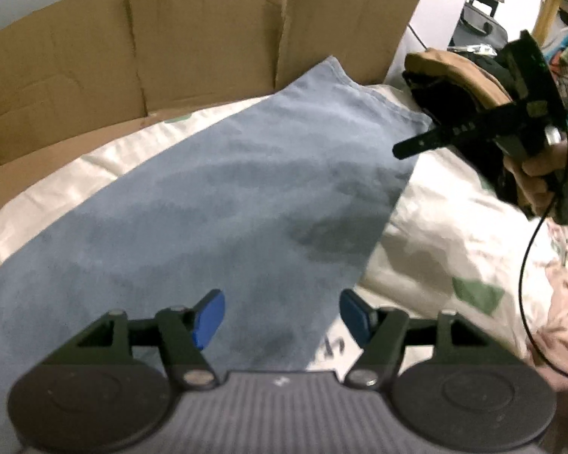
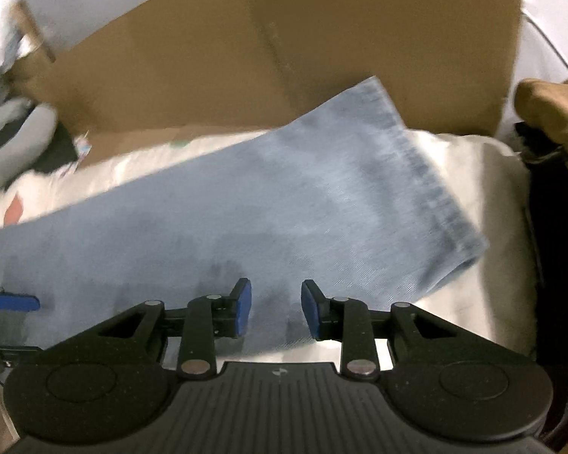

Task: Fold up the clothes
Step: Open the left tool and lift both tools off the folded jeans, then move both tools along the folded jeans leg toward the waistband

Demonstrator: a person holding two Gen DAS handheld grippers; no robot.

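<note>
Left hand-held gripper (image 1: pixel 282 312) and right hand-held gripper (image 2: pixel 275 308) both gape empty above the blue jeans (image 1: pixel 216 204) spread flat on the bed (image 1: pixel 435 234)

Light blue jeans (image 1: pixel 246 196) (image 2: pixel 284 196), faded denim, lying flat on cream bedsheet (image 1: pixel 435 234) (image 2: pixel 484 196). Long narrow shape, looks like legs stacked one on other. Hem end (image 2: pixel 428 166) stitched, darker band, pointing toward cardboard (image 1: pixel 170 45) (image 2: pixel 284 56), far corner touching it. Fabric mostly smooth, few darker patches.
</note>
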